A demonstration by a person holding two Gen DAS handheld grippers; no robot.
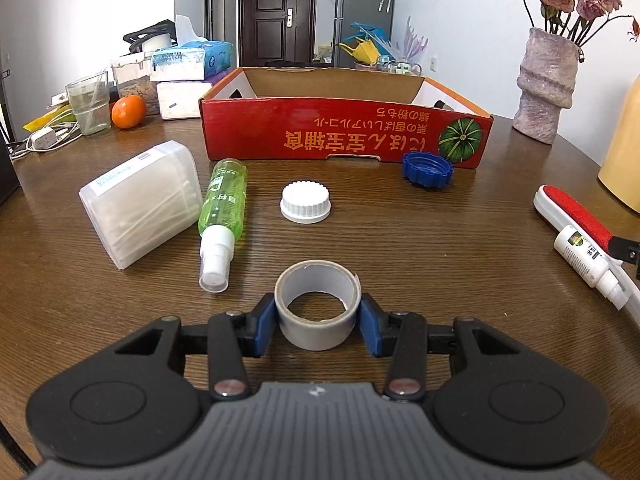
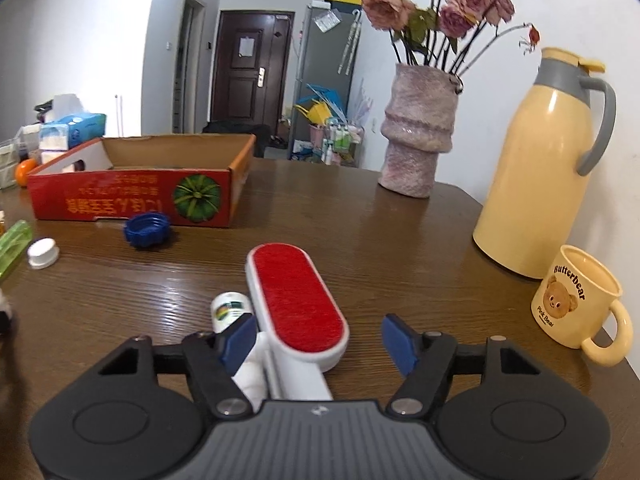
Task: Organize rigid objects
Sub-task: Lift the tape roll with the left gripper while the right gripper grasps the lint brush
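Your left claw (image 1: pixel 318 322) has both pads pressed on the grey tape roll (image 1: pixel 317 307), standing on the table (image 1: pixel 400 240). Your right claw (image 2: pixel 318 338) gapes wide; the red lint brush (image 2: pixel 298 300) lies between its fingers, untouched, white bottle (image 2: pixel 229 310) by the left finger.

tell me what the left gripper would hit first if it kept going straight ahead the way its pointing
The left gripper already has the roll of grey tape between its fingers. Pushed straight on, tape and gripper would probably meet the white cap first, then the red cardboard box behind it; depth is uncertain.
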